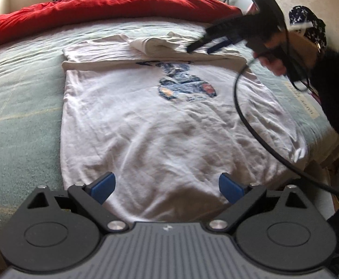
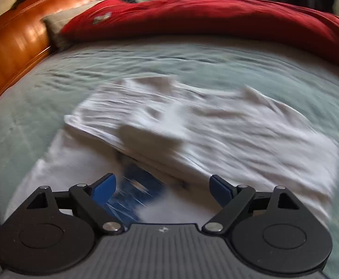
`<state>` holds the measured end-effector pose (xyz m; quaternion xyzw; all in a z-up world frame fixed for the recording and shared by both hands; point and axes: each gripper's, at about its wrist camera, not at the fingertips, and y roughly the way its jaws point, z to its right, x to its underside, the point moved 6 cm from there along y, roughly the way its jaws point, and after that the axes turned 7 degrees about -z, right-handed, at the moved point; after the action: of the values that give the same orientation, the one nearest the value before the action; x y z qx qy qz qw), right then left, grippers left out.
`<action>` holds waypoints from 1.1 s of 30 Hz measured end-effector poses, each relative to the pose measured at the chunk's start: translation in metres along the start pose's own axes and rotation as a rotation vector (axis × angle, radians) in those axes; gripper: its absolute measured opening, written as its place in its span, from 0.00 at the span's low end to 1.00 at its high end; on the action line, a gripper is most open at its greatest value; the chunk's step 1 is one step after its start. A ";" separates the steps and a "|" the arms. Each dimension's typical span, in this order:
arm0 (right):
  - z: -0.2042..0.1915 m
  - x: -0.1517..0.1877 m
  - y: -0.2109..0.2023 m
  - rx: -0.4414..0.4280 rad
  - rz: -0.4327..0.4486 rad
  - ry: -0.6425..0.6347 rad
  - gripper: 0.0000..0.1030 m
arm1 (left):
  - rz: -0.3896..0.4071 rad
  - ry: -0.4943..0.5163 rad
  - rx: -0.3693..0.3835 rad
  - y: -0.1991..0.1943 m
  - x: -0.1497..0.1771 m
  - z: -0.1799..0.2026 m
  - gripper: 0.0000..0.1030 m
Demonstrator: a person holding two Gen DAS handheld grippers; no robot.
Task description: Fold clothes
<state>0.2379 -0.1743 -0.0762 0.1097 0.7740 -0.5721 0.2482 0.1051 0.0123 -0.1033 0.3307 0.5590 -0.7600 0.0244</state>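
Observation:
A white T-shirt (image 1: 150,121) with a blue printed figure (image 1: 185,86) lies flat on the pale green bedspread (image 1: 18,107). Its far end, sleeves included, is folded back over the chest (image 1: 160,44). My left gripper (image 1: 167,183) hovers open above the near hem, nothing between its blue pads. In the left wrist view my right gripper (image 1: 202,46) hangs open over the folded far part, held by a hand (image 1: 274,62) in a dark sleeve. The blurred right wrist view shows the open right gripper (image 2: 163,186) above the fold (image 2: 192,125) and the print (image 2: 134,193).
A red duvet (image 1: 113,4) is bunched along the far side of the bed. A wooden headboard (image 2: 13,46) and a grey pillow (image 2: 55,28) stand at the left. A black cable (image 1: 246,121) trails from the right gripper over the shirt's right edge. Boxes and a patterned bag (image 1: 309,23) sit at the right.

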 end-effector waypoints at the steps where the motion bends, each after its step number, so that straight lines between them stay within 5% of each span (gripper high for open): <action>1: 0.011 0.007 -0.004 0.011 0.008 0.022 0.89 | -0.003 0.001 0.008 -0.001 -0.001 0.001 0.92; 7: 0.052 0.051 -0.010 0.005 0.049 0.117 0.90 | 0.005 0.053 0.029 -0.014 -0.019 0.012 0.92; 9: 0.055 0.062 -0.013 -0.011 0.072 0.127 0.99 | 0.018 0.084 0.006 -0.018 -0.032 0.014 0.92; 14: 0.060 0.083 -0.014 -0.045 0.132 0.179 1.00 | 0.045 0.165 -0.091 -0.006 -0.083 0.011 0.92; 21: 0.066 0.085 -0.015 -0.057 0.196 0.285 1.00 | 0.090 0.200 -0.269 0.061 -0.178 0.000 0.92; 27: 0.054 0.087 -0.010 0.032 0.207 0.227 1.00 | 0.108 0.122 -0.332 0.125 -0.219 -0.015 0.92; 33: 0.038 0.090 -0.002 0.167 0.202 0.114 1.00 | 0.162 0.067 -0.415 0.138 -0.228 -0.031 0.93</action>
<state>0.1702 -0.2205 -0.1290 0.2395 0.7217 -0.5994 0.2501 0.3543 -0.0880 -0.1024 0.3876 0.6755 -0.6128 0.1341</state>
